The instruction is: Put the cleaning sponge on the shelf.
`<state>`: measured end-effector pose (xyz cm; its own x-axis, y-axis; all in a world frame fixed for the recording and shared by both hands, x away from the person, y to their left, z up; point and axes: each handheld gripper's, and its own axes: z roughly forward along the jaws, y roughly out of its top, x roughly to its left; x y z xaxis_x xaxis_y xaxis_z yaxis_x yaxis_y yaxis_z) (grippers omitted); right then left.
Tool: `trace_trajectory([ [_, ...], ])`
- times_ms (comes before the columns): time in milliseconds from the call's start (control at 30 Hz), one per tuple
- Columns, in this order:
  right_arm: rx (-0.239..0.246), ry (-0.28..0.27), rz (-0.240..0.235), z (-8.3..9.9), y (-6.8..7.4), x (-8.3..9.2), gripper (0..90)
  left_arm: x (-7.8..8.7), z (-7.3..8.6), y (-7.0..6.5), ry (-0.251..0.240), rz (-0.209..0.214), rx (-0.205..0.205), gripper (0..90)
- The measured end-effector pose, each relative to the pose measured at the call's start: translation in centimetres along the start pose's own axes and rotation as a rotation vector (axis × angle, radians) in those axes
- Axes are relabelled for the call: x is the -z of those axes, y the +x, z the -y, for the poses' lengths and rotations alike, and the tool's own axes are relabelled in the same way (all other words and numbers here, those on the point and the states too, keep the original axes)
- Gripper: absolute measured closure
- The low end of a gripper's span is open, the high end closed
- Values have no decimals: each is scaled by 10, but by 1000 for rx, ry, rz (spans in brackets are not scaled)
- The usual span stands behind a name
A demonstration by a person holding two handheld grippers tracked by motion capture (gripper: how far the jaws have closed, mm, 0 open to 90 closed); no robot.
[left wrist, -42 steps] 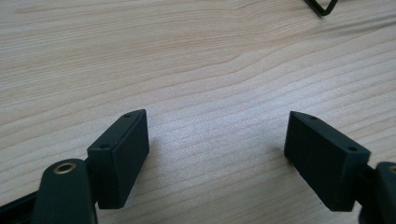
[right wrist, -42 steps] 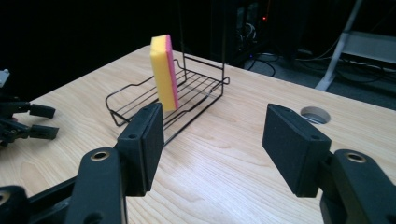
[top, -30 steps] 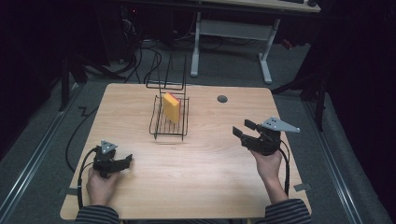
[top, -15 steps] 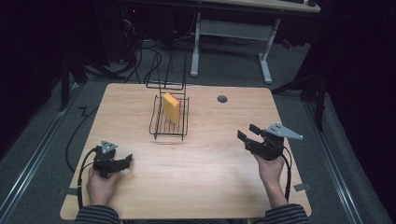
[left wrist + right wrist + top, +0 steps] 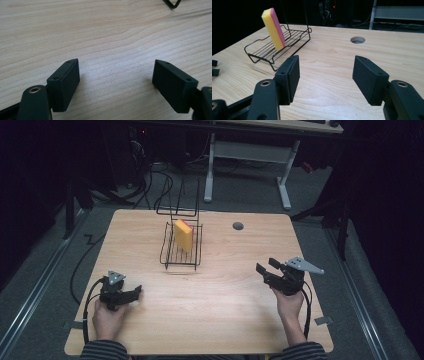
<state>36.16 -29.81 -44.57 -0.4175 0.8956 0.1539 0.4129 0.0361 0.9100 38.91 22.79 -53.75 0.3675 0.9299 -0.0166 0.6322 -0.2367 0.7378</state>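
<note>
Both grippers sit spread and empty, so the right gripper should approach the upright sponge, upper centre in the wire rack, squarely, while the left gripper waits lower left.

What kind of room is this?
Probably a lab or workshop: a bare wooden table with a cable hole, loose cables on the grey floor, and another desk frame in the dark behind.

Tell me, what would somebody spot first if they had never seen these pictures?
Probably the bright yellow sponge with its pink side, standing tilted on edge in the black wire rack at the far middle of the wooden table. Next come the two black grippers near the front: the left gripper and the right gripper, each in a hand, both open with nothing between the jaws.
</note>
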Motion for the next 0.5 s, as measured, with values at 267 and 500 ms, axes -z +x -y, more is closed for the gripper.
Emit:
trace_trajectory([
  [267,-21,33,7,13,-3,-9,390,0,0,0,0,0,0,229],
  [500,-36,47,8,21,-5,-13,385,0,0,0,0,0,0,229],
])
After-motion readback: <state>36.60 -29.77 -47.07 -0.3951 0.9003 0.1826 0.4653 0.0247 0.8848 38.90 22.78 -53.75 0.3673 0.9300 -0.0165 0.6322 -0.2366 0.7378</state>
